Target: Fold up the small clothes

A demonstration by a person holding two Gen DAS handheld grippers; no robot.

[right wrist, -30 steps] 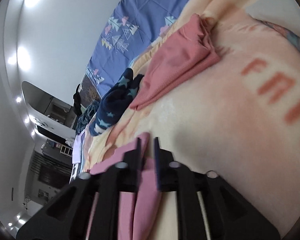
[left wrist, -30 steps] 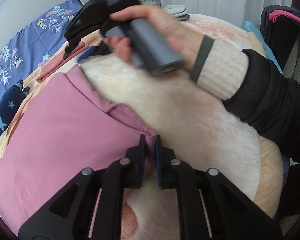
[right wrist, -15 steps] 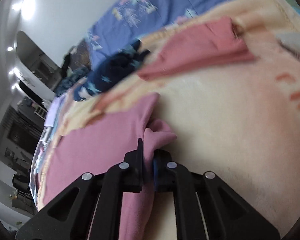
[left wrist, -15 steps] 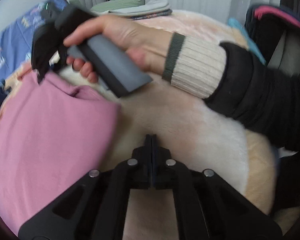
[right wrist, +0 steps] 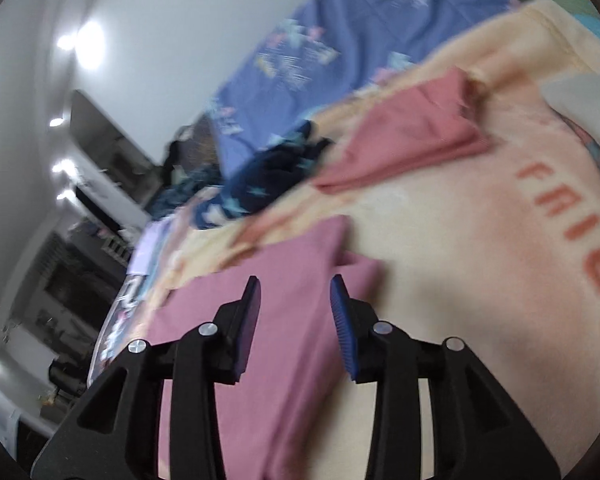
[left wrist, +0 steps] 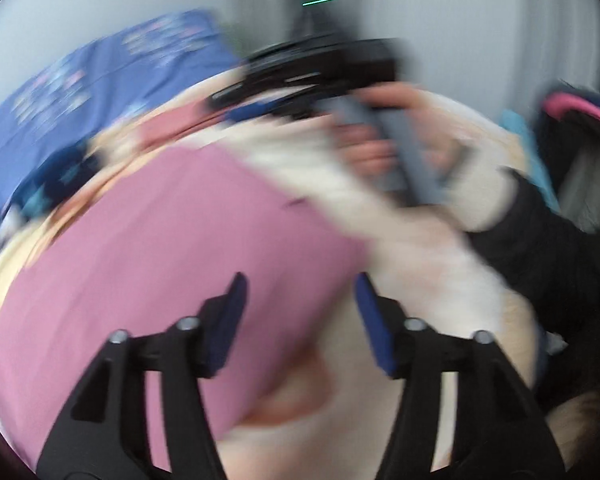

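Observation:
A pink garment (left wrist: 172, 248) lies folded flat on the cream fleece blanket (left wrist: 420, 288); it also shows in the right wrist view (right wrist: 284, 320). My left gripper (left wrist: 300, 304) is open and empty above the garment's right edge. My right gripper (right wrist: 296, 304) is open and empty above the garment's far corner; in the left wrist view it is blurred, held in a hand (left wrist: 324, 80) beyond the garment.
A folded coral-red cloth (right wrist: 412, 136) and a navy star-print garment (right wrist: 268, 184) lie further back on the blanket (right wrist: 480, 260). A blue patterned sheet (right wrist: 360, 40) lies behind them. Dark clothes with a pink trim (left wrist: 580, 108) sit at the right.
Both grippers have opened and let go of the pink garment, which now lies flat. Both have lifted slightly; the frames are motion-blurred.

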